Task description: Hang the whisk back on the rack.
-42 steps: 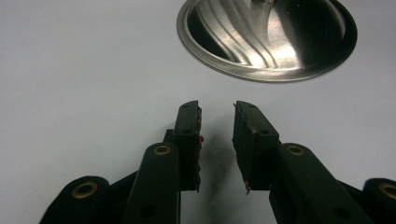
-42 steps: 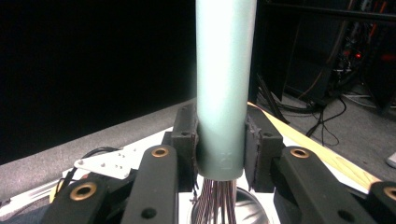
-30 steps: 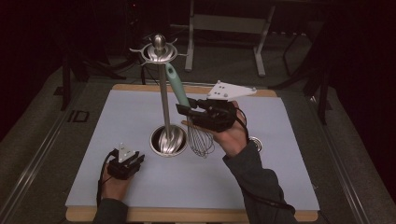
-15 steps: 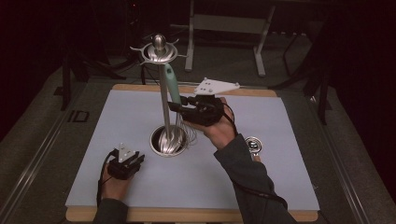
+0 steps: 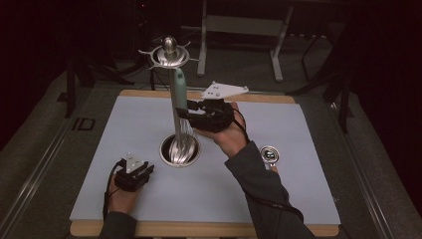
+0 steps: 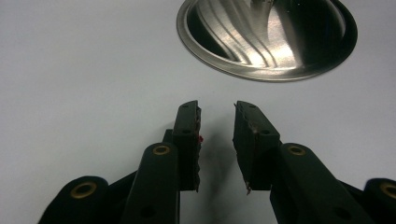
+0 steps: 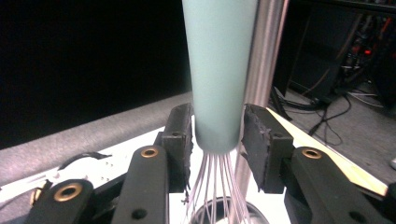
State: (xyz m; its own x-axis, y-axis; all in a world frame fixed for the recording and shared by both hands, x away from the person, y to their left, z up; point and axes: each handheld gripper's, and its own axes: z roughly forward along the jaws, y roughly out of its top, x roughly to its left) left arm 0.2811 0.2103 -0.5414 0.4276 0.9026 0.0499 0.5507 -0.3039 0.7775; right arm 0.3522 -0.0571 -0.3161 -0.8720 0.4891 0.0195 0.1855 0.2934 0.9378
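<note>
The whisk (image 7: 219, 70) has a pale mint-green handle and thin silver wires. The stand (image 5: 171, 99) in the middle of the high view is shiny silver, and its round base (image 6: 266, 37) shows curved bright and dark stripes. The mat (image 5: 149, 124) is pale lilac-grey, with a light wood edge. Both grippers, left (image 5: 133, 174) and right (image 5: 191, 110), are black with small brass rings; each carries a light grey plate. The sleeves are dark grey.

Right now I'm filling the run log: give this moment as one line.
right tool: just opened, flanks whisk | whisk: hangs by stand | left tool: open, empty, on mat
</note>
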